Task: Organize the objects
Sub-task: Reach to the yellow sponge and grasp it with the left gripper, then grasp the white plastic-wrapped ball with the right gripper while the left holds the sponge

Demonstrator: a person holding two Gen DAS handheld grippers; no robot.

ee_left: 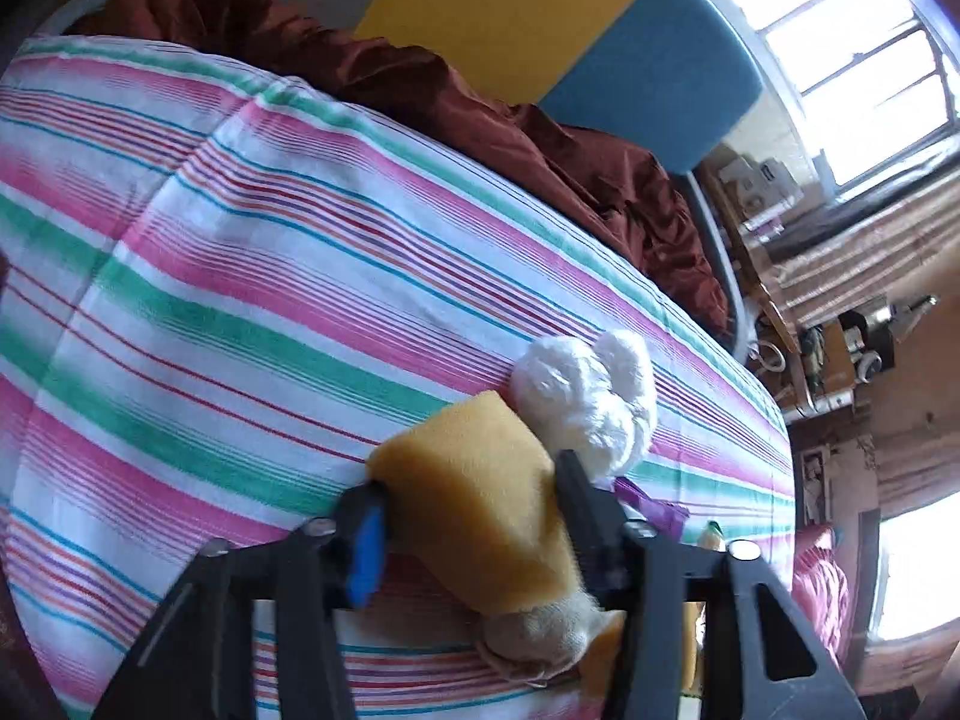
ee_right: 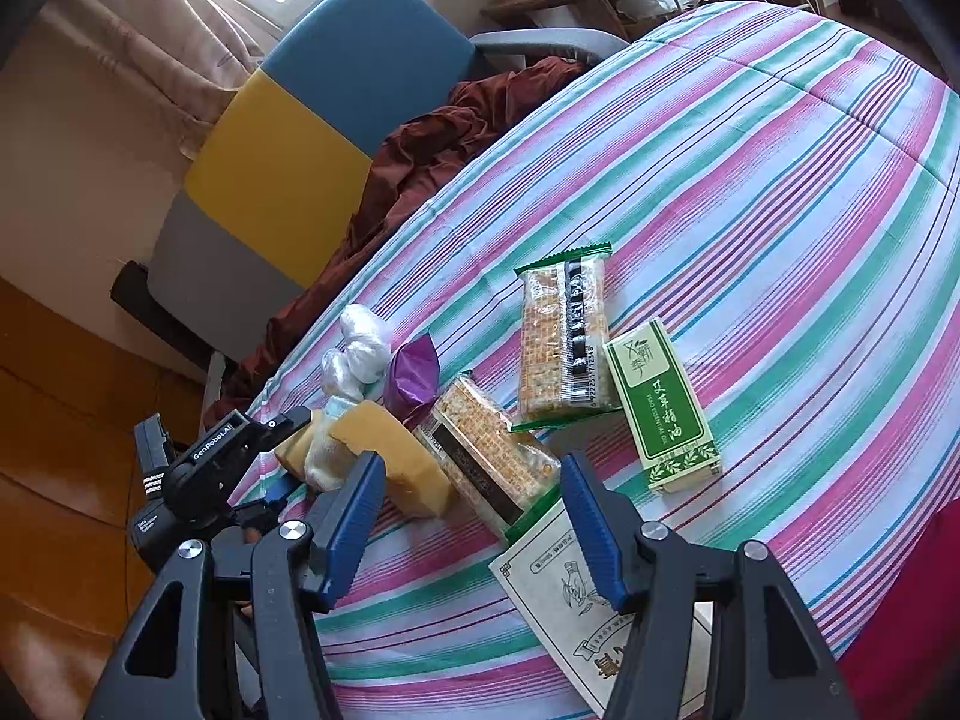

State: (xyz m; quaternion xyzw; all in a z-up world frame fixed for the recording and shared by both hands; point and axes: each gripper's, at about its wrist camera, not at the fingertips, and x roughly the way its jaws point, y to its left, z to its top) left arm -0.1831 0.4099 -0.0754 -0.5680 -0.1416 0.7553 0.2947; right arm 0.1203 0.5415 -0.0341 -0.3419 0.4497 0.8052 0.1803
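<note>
L gripper (ee_left: 468, 516) is seen closed on the yellow sponge (ee_left: 480, 492): both pads are pressed against its sides, w/ a cream cloth-like bit (ee_left: 540, 636) bunched at the sponge's near end. Sponge is resting on the striped bedsheet (ee_left: 240, 252), near the bed edge. White fluffy item (ee_left: 582, 396) is touching the sponge's far end; purple wrapper (ee_left: 654, 507) is just beside the R finger.

R gripper (ee_right: 474, 504) is held partly open, nothing gripped, above a white printed packet (ee_right: 552, 588). Two cracker packs are laid on the sheet: one (ee_right: 486, 456) just beside the sponge, the other (ee_right: 564, 342) further out. Green essential-oil box (ee_right: 660, 408) is placed next to the far pack. Items are clustered near the bed corner. Blue/yellow/grey chair (ee_right: 312, 138) and brown fabric (ee_right: 420, 144) are seen beyond the bed.
</note>
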